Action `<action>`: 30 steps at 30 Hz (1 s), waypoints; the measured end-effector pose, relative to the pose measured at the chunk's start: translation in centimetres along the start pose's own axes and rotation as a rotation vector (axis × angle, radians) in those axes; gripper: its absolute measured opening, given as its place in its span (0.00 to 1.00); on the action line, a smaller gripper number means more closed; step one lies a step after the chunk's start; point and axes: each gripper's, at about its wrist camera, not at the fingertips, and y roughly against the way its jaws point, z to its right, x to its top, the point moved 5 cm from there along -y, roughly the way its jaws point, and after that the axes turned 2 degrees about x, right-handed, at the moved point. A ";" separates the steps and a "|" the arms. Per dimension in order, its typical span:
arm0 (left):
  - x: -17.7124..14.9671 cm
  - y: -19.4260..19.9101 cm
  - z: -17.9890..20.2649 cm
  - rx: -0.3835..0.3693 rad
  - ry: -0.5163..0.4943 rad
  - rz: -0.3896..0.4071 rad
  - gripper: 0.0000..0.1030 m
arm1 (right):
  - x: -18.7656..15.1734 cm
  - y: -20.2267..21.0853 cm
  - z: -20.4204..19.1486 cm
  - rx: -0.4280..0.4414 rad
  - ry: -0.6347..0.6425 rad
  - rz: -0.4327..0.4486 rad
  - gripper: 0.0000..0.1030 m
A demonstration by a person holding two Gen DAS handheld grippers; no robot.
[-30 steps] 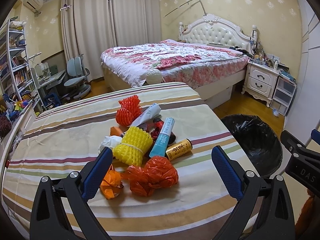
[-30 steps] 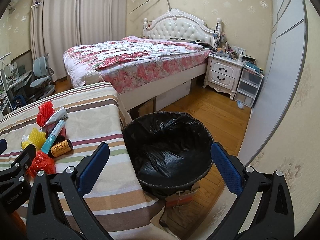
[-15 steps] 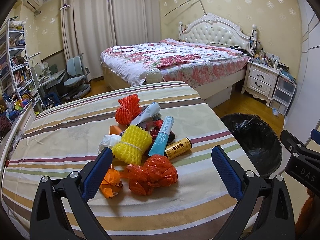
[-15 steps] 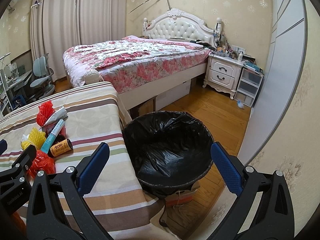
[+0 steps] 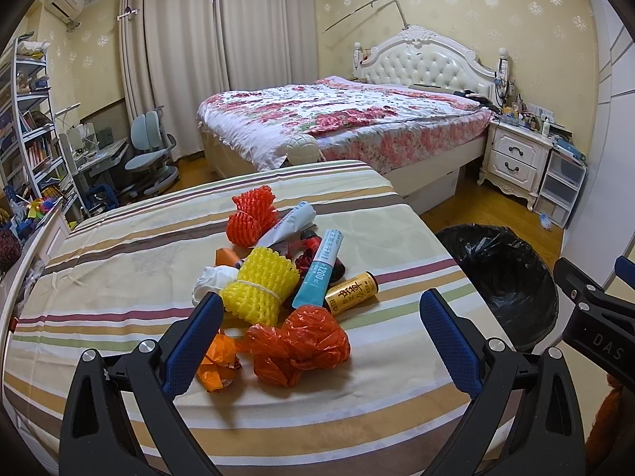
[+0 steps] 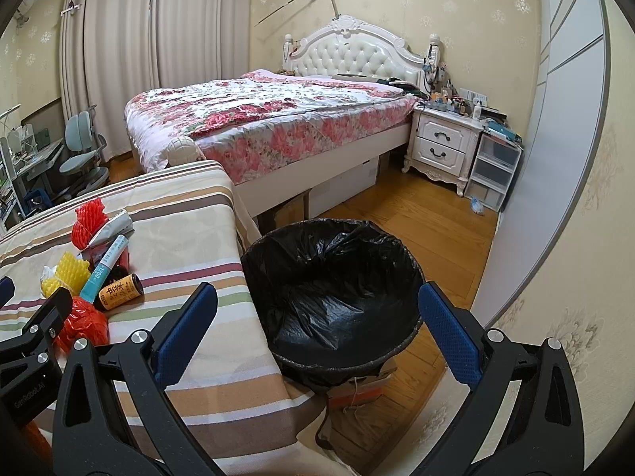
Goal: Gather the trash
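Observation:
A pile of trash lies on the striped table (image 5: 119,261): a crumpled red plastic bag (image 5: 301,343), a small orange bag (image 5: 216,365), a yellow foam net (image 5: 260,289), a red foam net (image 5: 250,218), a teal tube (image 5: 319,273), a yellow can (image 5: 351,292), a white tube (image 5: 291,222) and white paper (image 5: 210,281). My left gripper (image 5: 317,337) is open, just above the red bag. My right gripper (image 6: 317,325) is open and empty above the black-lined trash bin (image 6: 333,297), which stands on the floor right of the table.
The bin also shows in the left wrist view (image 5: 504,277), past the table's right edge. A bed (image 5: 337,119) stands behind the table, a nightstand (image 5: 516,158) to its right. A desk chair (image 5: 151,158) and shelves (image 5: 27,127) are at the left.
The left gripper has shifted very slightly toward the pile. The right gripper has not visibly moved.

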 end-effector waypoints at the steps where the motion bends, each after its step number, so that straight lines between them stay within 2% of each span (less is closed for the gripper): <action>1: 0.0 0.0 0.0 -0.004 0.001 -0.001 0.94 | 0.0 0.0 0.0 0.000 0.000 -0.001 0.96; 3: -0.2 -0.1 0.1 -0.012 0.007 -0.007 0.94 | -0.7 0.1 2.1 0.004 -0.002 -0.006 0.96; 8: -1.0 -0.4 -0.2 -0.010 0.009 -0.026 0.94 | -1.3 0.7 2.6 0.018 0.004 -0.019 0.96; 14: -1.6 -0.4 -3.0 0.019 0.029 -0.052 0.93 | -1.0 -0.6 -1.1 0.028 0.022 -0.030 0.96; 25: -3.7 -0.3 -9.5 0.086 0.093 -0.106 0.93 | -2.1 -1.2 -4.1 0.083 0.063 -0.083 0.96; 30: -4.8 -0.7 -11.2 0.093 0.103 -0.142 0.93 | -2.5 -1.9 -5.0 0.105 0.079 -0.114 0.96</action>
